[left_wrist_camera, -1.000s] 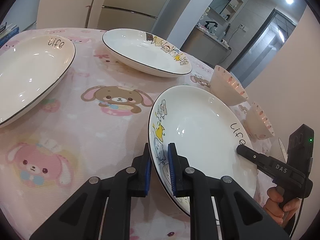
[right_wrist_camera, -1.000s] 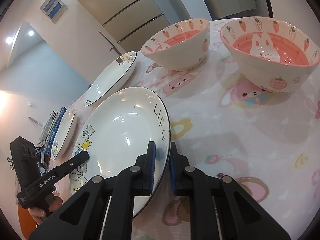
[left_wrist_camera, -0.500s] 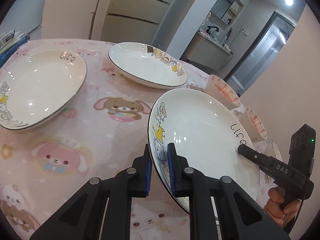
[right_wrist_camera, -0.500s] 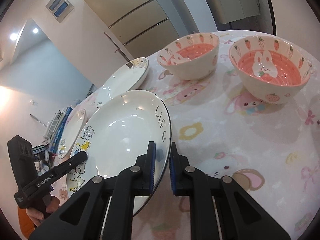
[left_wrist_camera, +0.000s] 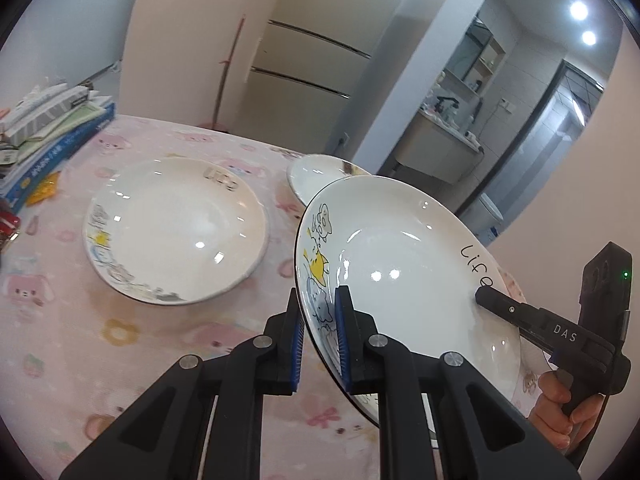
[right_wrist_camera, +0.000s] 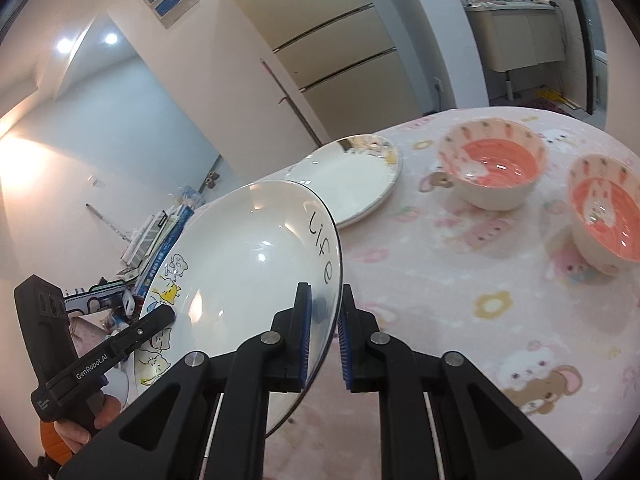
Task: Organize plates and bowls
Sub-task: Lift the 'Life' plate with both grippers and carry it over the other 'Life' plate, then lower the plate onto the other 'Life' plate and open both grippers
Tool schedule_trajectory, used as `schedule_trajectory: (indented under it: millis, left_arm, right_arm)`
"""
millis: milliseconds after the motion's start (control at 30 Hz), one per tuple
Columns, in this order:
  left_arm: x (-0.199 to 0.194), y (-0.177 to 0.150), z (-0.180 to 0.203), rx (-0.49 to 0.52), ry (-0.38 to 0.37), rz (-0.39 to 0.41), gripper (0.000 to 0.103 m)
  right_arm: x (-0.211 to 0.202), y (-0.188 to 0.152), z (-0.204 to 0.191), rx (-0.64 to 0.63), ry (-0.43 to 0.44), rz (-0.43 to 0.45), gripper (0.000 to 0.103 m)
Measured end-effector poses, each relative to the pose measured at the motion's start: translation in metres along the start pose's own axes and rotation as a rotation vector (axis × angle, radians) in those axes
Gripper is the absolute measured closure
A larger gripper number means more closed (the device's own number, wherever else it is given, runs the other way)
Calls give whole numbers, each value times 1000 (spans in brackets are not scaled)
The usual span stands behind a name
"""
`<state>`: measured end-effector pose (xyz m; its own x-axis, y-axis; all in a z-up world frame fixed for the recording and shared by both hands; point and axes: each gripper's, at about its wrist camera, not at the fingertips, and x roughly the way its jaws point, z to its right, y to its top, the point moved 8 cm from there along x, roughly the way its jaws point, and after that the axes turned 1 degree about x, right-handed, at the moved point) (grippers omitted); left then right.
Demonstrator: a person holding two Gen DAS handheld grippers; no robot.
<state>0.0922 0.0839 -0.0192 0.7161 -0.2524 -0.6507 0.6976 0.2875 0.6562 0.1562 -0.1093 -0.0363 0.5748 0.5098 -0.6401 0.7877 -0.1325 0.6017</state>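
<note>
a white plate (left_wrist_camera: 404, 276) marked "life" is being held tilted above the worktop (left_wrist_camera: 120, 344), which is wearing a pink cartoon-animal cloth. the left gripper (left_wrist_camera: 318, 332) is clenching the plate's rim on the side bearing the cartoon figures, its blue-padded fingers (left_wrist_camera: 343, 340) pressing one on each face of the rim. the right gripper (right_wrist_camera: 323, 332) is clenching the opposite rim, just beside the lettering, in the same way; in the left wrist view it (left_wrist_camera: 482, 294) is appearing at the far edge of the plate, with a hand (left_wrist_camera: 560, 404) wrapping its handle. in the right wrist view the left gripper (right_wrist_camera: 168, 312) is showing at the plate's (right_wrist_camera: 248, 276) far rim, a hand (right_wrist_camera: 86, 424) gripping it from below. a second plate (left_wrist_camera: 176, 232) is lying flat on the worktop to the left of the held one, apart from it. a third plate (left_wrist_camera: 316, 178) is resting farther back, its near edge partly hidden behind the held plate; the right wrist view is showing it (right_wrist_camera: 360, 180) lying on the cloth (right_wrist_camera: 440, 280). two pink-lined bowls are standing upright to the right of that plate, one (right_wrist_camera: 490, 164) nearer it and the other (right_wrist_camera: 606, 208) close beside the first, neither touching a plate. a stack of books (left_wrist_camera: 48, 128) is sitting at the worktop's far left edge.
</note>
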Motion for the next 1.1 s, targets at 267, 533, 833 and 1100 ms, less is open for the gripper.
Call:
schedule_trajectory:
  millis: [267,533,833,1100]
  left_arm:
    - [-15,28,-78,-79,89,55,87]
    - [-2,32,-154,-178,146,81,87]
    - [23,20,-182,-183,239,40,87]
    - [26,22,-184,-157,295,62,87]
  right_arm:
    - [66,11,-64,-52,64,-70,90]
    - [140,-1,-99,-82,93,-169,90]
    - [174,-12,-107,-103,56,-218,90]
    - [185,-13,-102,-96,48,-228,89]
